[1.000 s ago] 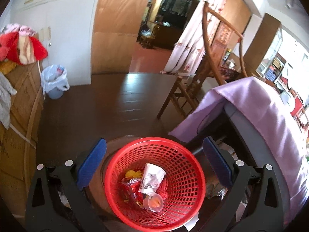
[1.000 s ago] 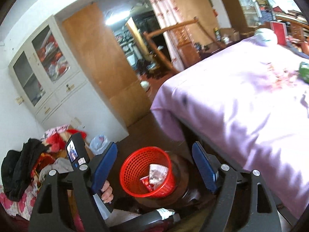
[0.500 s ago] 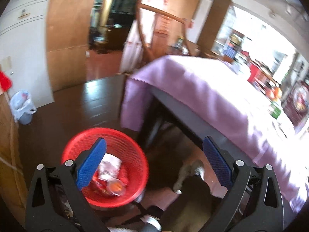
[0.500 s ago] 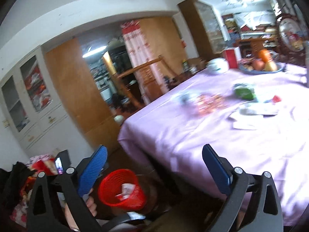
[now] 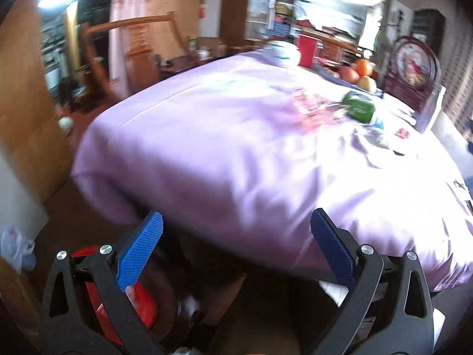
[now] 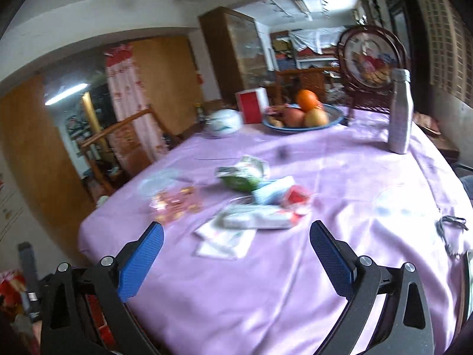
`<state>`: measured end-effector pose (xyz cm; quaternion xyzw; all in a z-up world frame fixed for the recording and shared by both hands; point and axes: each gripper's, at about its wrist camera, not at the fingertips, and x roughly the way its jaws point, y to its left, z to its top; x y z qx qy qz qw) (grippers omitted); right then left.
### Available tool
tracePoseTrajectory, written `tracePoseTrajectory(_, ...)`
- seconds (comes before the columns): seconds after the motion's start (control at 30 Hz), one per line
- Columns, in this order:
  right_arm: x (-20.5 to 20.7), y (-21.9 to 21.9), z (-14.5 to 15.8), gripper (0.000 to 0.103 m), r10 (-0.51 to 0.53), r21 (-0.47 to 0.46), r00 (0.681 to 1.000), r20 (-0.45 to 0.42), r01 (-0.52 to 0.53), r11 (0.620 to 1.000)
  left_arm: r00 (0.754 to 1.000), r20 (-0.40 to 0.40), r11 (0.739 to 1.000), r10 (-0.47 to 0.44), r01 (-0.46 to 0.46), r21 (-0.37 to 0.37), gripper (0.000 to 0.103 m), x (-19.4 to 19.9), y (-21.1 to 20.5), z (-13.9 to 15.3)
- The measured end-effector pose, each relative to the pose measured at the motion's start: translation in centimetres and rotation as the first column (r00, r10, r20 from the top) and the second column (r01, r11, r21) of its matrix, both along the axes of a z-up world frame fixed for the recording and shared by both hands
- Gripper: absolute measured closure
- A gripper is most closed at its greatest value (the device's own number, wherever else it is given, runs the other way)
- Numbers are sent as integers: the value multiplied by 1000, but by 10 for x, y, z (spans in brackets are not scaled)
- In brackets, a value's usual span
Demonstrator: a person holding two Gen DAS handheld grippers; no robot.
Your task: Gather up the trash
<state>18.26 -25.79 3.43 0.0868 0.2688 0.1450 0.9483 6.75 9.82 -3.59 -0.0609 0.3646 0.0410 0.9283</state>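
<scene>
Left wrist view:
Left gripper (image 5: 236, 236): spread wide, empty, pointed at table edge; likely readied for a pickup.
Red basket (image 5: 142, 301): low on floor beside table, partly hidden behind left finger; placed within easy dropping reach.
Tablecloth (image 5: 236, 148): purple, draped over table edge.

Right wrist view:
Right gripper (image 6: 236, 236): spread wide, empty, hovering over table, aimed at litter.
Trash: white paper napkins (image 6: 224, 239) nearest; long wrapper (image 6: 257, 220) just beyond; green packet (image 6: 242, 177) and clear bag of sweets (image 6: 174, 201) farther.
Fruit bowl (image 6: 298, 118): well behind trash, probably not for collecting.
Bottle (image 6: 400, 112): upright, far right.
</scene>
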Motion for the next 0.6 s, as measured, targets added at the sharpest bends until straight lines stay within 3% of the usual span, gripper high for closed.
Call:
tracePoseTrajectory(0.3, 102, -29, -34, 6, -88, -19, 992, -90, 87, 996, 994, -31, 995, -103, 103, 5, 7, 94, -53, 11)
tracePoseTrajectory(0.6, 131, -44, -57, 6, -76, 4, 991, -109, 77, 997, 984, -115, 990, -136, 139, 22, 7, 183, -83, 5)
